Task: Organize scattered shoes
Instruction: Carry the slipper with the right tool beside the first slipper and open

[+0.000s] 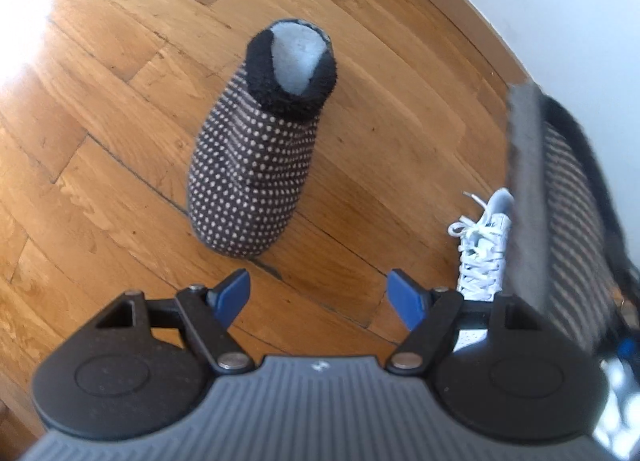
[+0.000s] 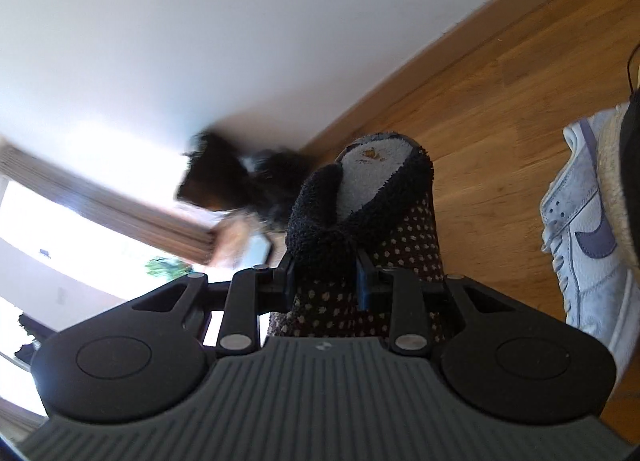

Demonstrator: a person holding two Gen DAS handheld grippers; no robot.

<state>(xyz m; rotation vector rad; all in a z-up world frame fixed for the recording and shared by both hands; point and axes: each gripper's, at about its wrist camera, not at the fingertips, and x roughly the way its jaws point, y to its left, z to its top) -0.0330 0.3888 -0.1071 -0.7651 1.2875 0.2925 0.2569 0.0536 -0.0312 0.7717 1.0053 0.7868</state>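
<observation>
A dark slipper with white dots (image 1: 250,165) lies on the wooden floor, its black fleece collar and pale insole pointing away. My left gripper (image 1: 320,295) hangs open just short of its toe, nothing between the blue fingers. In the right wrist view my right gripper (image 2: 325,281) is shut on the black fleece collar of the matching dotted slipper (image 2: 372,221), held up in the air. That lifted slipper (image 1: 560,197) shows blurred at the right of the left wrist view.
A white laced sneaker (image 1: 482,249) lies on the floor right of my left gripper. A white sneaker with a purple swoosh (image 2: 588,229) and a jute-soled shoe (image 2: 616,181) sit at the right. A white wall (image 2: 200,21) with a wooden skirting runs behind. A blurred dark furry shape (image 2: 240,181) is at mid-left.
</observation>
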